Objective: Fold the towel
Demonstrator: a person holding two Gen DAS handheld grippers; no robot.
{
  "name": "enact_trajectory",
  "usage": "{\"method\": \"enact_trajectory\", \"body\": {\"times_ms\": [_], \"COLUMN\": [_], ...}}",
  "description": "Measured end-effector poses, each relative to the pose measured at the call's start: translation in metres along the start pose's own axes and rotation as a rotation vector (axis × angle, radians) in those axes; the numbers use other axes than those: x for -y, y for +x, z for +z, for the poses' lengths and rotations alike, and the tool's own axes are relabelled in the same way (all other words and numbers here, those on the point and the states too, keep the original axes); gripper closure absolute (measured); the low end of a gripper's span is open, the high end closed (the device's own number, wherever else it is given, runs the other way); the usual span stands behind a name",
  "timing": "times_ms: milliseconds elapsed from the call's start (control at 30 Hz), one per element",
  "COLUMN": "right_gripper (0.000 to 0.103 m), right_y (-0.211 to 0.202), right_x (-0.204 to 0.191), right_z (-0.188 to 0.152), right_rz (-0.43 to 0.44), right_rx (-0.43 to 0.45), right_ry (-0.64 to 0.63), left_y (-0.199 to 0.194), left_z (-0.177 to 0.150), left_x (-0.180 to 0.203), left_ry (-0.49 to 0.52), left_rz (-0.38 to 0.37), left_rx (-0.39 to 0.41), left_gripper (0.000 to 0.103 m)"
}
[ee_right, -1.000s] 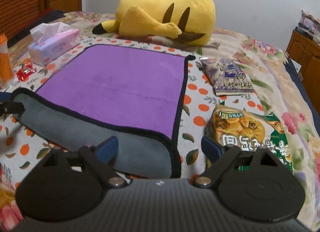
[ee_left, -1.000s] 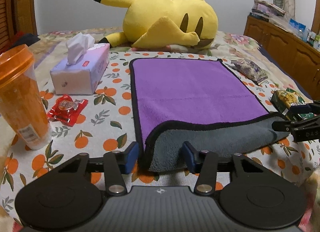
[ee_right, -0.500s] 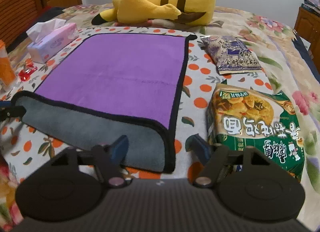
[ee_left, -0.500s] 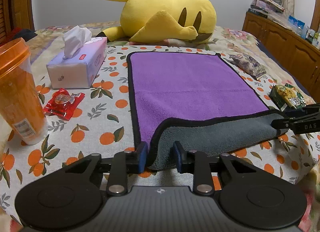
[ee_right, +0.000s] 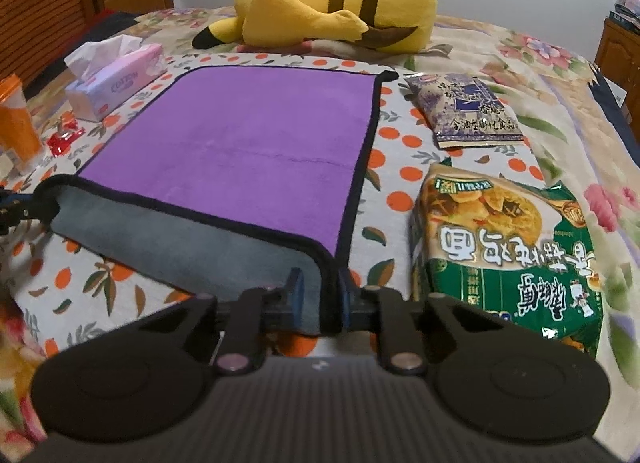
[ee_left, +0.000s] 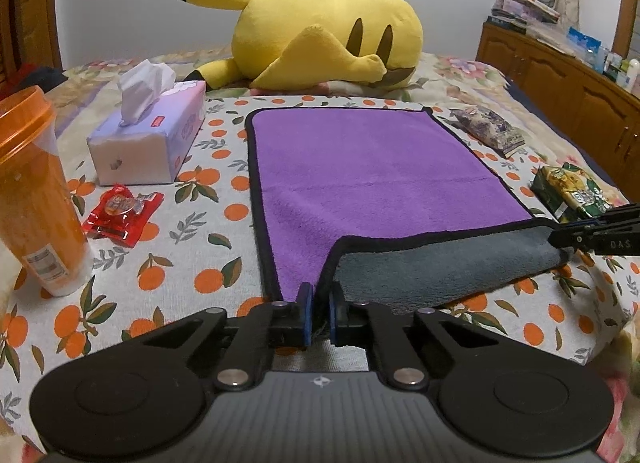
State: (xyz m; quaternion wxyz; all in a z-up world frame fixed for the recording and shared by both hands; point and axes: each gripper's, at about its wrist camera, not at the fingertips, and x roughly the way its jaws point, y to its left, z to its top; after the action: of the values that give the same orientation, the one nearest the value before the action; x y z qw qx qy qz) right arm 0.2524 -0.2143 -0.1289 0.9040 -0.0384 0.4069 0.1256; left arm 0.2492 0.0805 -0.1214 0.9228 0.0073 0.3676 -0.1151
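While the towel lies flat on the bed, the fold looks only just begun.

Left wrist view:
- Towel (ee_left: 372,179): purple side up; only its near edge is turned over, showing grey.
- Left gripper (ee_left: 319,313): fingers (ee_left: 305,315) nearly closed, pinching the near left corner.
- Right gripper (ee_left: 592,239): at the other near corner.

Right wrist view:
- Towel (ee_right: 256,143): far half not yet covered, so most folding seems left.
- Right gripper (ee_right: 319,307): fingers (ee_right: 295,295) squeeze the near right corner.
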Motion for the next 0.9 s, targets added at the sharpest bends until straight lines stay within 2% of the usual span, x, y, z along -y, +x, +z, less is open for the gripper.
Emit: {"method": "enact_trajectory", "body": {"times_ms": [133,667,900], "right_gripper": [0.099,0.099,0.099], "right_y": [-0.003,-0.028,-0.027], "right_x": [-0.001,-0.004,-0.006], "right_z": [-0.001,0.011,0.016], "right_rz": [0.01,-0.002,-0.009], "right_rx": [0.012,0.122,0.141], "right_ry": [-0.009,-0.038,-0.07], "left_y": [-0.002,-0.021,-0.03], "left_z": [0.001,0.006,0.012], "left_x": [0.001,0.008,0.009], "left_ry": [0.007,0.042,0.038], "left_rz": [0.0,-0.011,-0.008], "left_rx": [0.009,0.09,0.135], "left_gripper": [0.095,0.097,0.097]}}
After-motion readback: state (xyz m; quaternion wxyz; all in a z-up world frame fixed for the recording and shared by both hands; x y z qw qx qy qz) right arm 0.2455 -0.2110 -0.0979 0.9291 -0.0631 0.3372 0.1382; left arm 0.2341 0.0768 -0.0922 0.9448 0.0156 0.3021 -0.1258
